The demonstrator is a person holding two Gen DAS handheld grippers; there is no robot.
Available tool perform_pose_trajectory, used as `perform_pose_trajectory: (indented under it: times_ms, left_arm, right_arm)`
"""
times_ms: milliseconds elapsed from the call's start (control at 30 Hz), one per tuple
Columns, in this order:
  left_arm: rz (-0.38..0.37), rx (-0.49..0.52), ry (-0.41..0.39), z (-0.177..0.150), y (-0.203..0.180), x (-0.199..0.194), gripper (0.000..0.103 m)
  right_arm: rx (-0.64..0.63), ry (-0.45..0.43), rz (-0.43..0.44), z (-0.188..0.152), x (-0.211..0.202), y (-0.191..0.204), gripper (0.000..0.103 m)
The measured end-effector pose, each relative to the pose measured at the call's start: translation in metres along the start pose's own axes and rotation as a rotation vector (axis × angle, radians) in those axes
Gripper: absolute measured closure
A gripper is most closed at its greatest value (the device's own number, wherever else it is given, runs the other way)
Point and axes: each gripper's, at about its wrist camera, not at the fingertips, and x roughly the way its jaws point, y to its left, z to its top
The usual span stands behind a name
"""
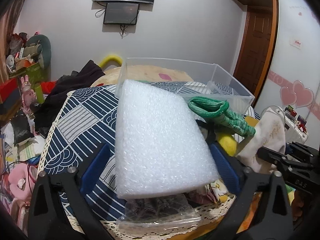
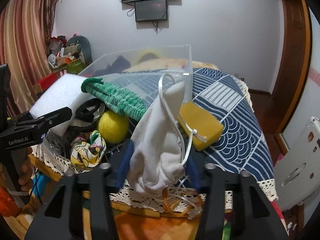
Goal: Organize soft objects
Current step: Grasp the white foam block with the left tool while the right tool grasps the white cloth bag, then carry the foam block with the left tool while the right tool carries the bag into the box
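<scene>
My left gripper (image 1: pixel 160 170) is shut on a white foam pad (image 1: pixel 160 140) and holds it tilted above the blue patterned cloth (image 1: pixel 84 116); the pad also shows in the right wrist view (image 2: pixel 60 98). My right gripper (image 2: pixel 158 166) is shut on a white drawstring pouch (image 2: pixel 158 144), which shows in the left wrist view (image 1: pixel 266 138). A clear plastic box (image 1: pixel 230 80) stands behind. A green knit glove (image 2: pixel 120 100), a yellow ball (image 2: pixel 113 127), a yellow sponge (image 2: pixel 200 122) and a floral cloth knot (image 2: pixel 88 152) lie on the table.
A clear zip bag with dark contents (image 1: pixel 158 208) lies under the foam pad. Black fabric (image 2: pixel 90 108) sits beside the ball. The table has a lace edge (image 2: pixel 266 184). Clutter (image 1: pixel 20 120) covers the floor at left. A wooden door (image 1: pixel 256 46) stands at right.
</scene>
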Motion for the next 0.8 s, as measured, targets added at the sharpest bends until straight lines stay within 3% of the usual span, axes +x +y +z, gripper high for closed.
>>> perform_pose_trajectory:
  times_ms: [167, 333, 800]
  left_arm:
    - [-0.029, 0.002, 0.006, 0.0, 0.002, 0.0, 0.022]
    - [-0.007, 0.023, -0.035, 0.004, 0.001, -0.011, 0.022]
    - [-0.045, 0.012, -0.131, 0.045, 0.01, -0.034, 0.022]
  right_arm:
    - [0.006, -0.023, -0.004, -0.002, -0.009, -0.004, 0.082]
    - [0.012, -0.078, -0.018, 0.007, -0.02, -0.005, 0.084]
    - [0.044, -0.221, -0.067, 0.052, -0.034, -0.019, 0.084]
